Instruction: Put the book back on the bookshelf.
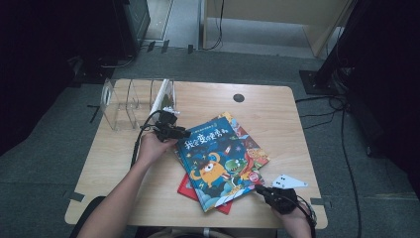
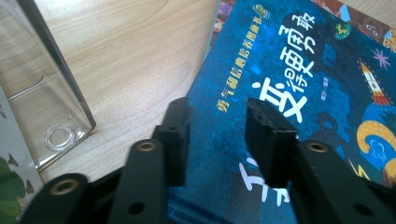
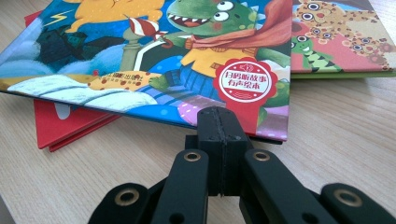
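**Blue picture book on top of the stack, left jaws apart over it, right jaws together at its corner**

Blue picture book [image 1: 214, 161] lay on top of a loose stack at centre frame in the high view, tilted, cover up. Far left of the wooden table [image 1: 277, 109], upper left of the frame, stood a clear acrylic book rack [image 1: 121, 106] with one thin book [image 1: 162, 96] upright in its right slot.

Just right of the rack, the left gripper [image 1: 182, 133] sat at the blue book's upper left corner, left hand [image 1: 151, 148] behind it. In the left gripper view its jaws stood apart [image 2: 215, 135] over the cover's top edge, one finger [image 2: 176, 133] at the edge of the cover, the other over the white title characters; pads did not press on the book, nothing pinched. The rack's clear wall [image 2: 51, 70] showed in the upper left there.

Under the blue book: a red book [image 1: 188, 187] poking out at lower left, and a patterned book [image 1: 252, 148] sticking out to the right.

Lower right of the high view, the right gripper [image 1: 258, 188] met the blue book's lower right corner, right hand [image 1: 297, 218] at the bottom edge. In the right gripper view its jaws were pressed together [image 3: 222, 122], tips right at the cover's near edge below the red round sticker [image 3: 245, 83]; could not tell whether they touched the book. Red book [image 3: 60, 126] showed at lower left there, patterned book [image 3: 341, 42] at upper right.

A grey three-cornered plate [image 1: 288, 182] lay on the table just right of the stack.
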